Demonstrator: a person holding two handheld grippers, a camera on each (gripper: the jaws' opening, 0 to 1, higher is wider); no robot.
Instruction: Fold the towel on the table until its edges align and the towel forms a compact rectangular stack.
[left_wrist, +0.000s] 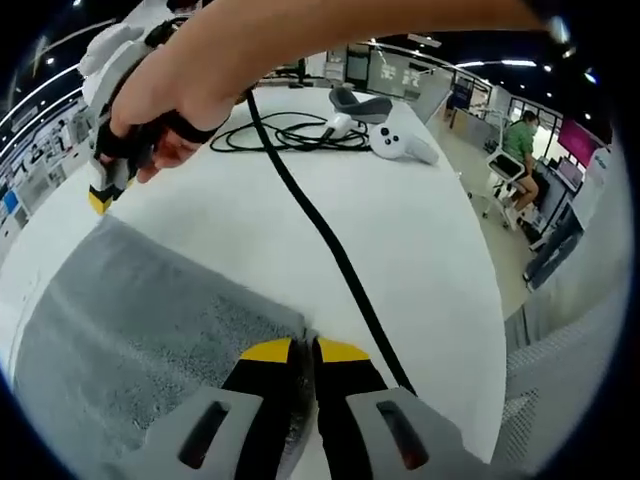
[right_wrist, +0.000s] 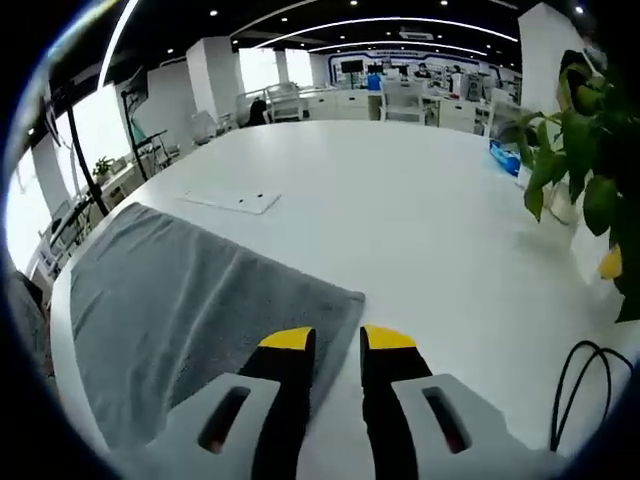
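Grey towel (left_wrist: 150, 320) lies flat on the white tabletop (left_wrist: 400, 230), soft, limp, light, so grab at corners w/ left tool (left_wrist: 303, 352) pinching its near corner, jaws nearly together, and right tool (right_wrist: 337, 342) slightly spread at the other corner (right_wrist: 345, 297), not gripping.

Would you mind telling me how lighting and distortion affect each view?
Left gripper view: even overhead light on the white table, whose edges curve with fisheye distortion; the grey terry towel stays sharp. Right gripper view: bright windows wash out at left, and ceiling light strips bow.
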